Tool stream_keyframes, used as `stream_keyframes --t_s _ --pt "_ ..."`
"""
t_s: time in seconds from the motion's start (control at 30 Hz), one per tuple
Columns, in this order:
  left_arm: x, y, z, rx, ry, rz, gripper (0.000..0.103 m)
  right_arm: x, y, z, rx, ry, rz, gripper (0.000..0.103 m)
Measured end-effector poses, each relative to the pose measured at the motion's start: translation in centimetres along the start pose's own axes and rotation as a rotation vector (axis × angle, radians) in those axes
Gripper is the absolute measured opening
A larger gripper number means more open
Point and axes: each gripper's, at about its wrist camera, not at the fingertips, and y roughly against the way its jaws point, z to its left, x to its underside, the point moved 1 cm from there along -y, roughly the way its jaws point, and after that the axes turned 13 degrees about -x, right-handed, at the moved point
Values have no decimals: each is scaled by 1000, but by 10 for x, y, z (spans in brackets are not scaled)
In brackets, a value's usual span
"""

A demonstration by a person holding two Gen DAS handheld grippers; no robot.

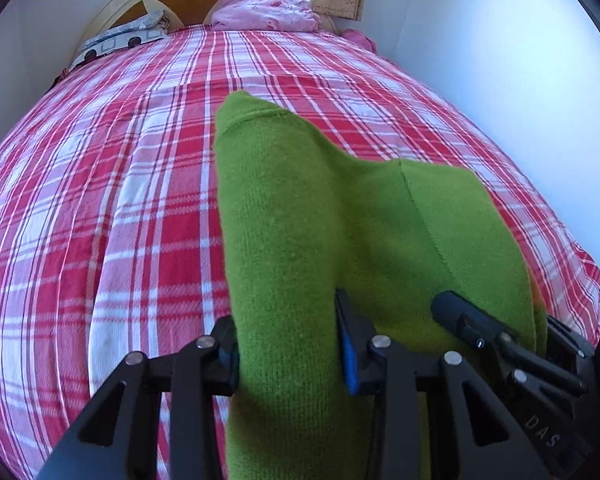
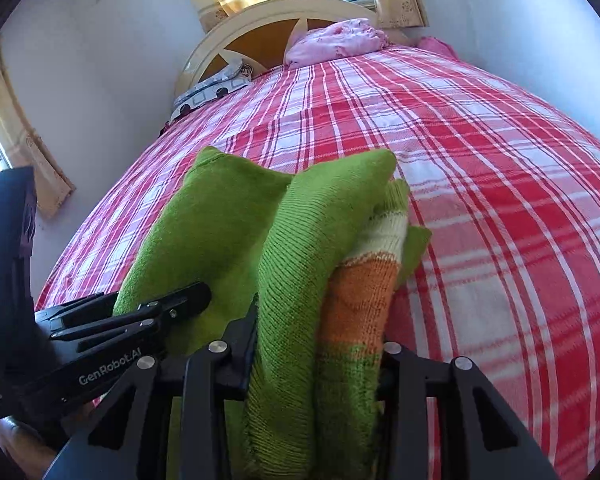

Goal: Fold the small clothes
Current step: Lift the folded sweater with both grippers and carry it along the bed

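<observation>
A small green knitted garment (image 1: pixel 300 216) with an orange and cream striped band (image 2: pixel 364 288) is held above the red plaid bed. My left gripper (image 1: pixel 288 344) is shut on one bunched green edge of it. My right gripper (image 2: pixel 316 344) is shut on the other edge, where the green (image 2: pixel 292 264) and striped layers are pressed together. The two grippers are close side by side: the right gripper shows at the lower right of the left wrist view (image 1: pixel 500 332), and the left gripper shows at the lower left of the right wrist view (image 2: pixel 140 316).
The bed is covered by a red and white plaid sheet (image 1: pixel 120 184), also seen in the right wrist view (image 2: pixel 500 200). At its head are a pink bundle (image 1: pixel 266 14), a patterned pillow (image 1: pixel 120 40) and a cream headboard (image 2: pixel 236 28). White walls flank the bed.
</observation>
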Motion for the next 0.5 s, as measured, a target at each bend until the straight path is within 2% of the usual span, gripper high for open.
stream_keyframes --t_s 0.5 --pt "37 38 -18 44 -70 -34 38 52 60 26 46 4 -49 38"
